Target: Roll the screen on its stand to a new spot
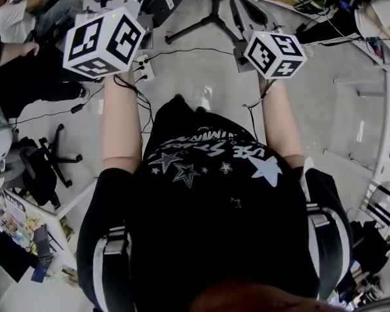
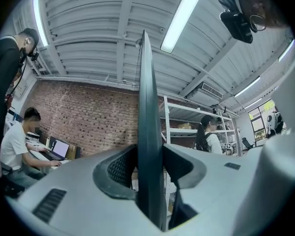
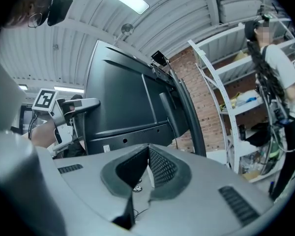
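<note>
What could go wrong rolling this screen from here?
Cables and a power strip lie on the floor by the stand legs, which could snag. Only the left gripper clamps the screen, on its thin edge, so it may slip or twist. The right gripper is shut and empty.

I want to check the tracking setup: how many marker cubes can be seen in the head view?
2. The left cube is at the upper left of the head view and the right cube is at its upper right. None seems to be hidden.
</note>
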`<state>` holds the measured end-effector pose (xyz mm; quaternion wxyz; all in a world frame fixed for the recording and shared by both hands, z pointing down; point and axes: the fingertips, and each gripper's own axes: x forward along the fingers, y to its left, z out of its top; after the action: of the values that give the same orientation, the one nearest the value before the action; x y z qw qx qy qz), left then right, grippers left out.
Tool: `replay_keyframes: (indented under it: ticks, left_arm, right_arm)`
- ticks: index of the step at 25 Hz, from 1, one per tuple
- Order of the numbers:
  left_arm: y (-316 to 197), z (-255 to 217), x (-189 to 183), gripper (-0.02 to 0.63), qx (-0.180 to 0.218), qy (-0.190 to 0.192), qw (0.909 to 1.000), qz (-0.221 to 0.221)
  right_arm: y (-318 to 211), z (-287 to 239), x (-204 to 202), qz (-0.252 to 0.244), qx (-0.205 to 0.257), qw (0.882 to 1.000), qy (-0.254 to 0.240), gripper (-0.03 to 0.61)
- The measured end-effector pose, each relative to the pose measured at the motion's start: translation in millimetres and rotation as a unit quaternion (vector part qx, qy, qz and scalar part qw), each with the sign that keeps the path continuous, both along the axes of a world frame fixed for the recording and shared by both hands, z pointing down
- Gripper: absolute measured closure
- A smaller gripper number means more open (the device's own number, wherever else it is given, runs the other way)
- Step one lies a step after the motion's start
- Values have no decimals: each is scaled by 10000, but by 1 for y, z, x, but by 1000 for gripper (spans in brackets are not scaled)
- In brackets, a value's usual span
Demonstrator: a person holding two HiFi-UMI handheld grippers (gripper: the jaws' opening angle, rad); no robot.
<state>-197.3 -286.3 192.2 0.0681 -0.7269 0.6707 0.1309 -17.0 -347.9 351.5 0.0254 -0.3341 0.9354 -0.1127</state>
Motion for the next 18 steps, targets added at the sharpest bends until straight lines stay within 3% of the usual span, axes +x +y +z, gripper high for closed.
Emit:
replay_keyframes:
  ticks: [18]
  left_arm:
    - [72,-2,36,422,137,-51,9992,361]
  right_arm:
    - [37,18,18,407,-230,9989,-62,571]
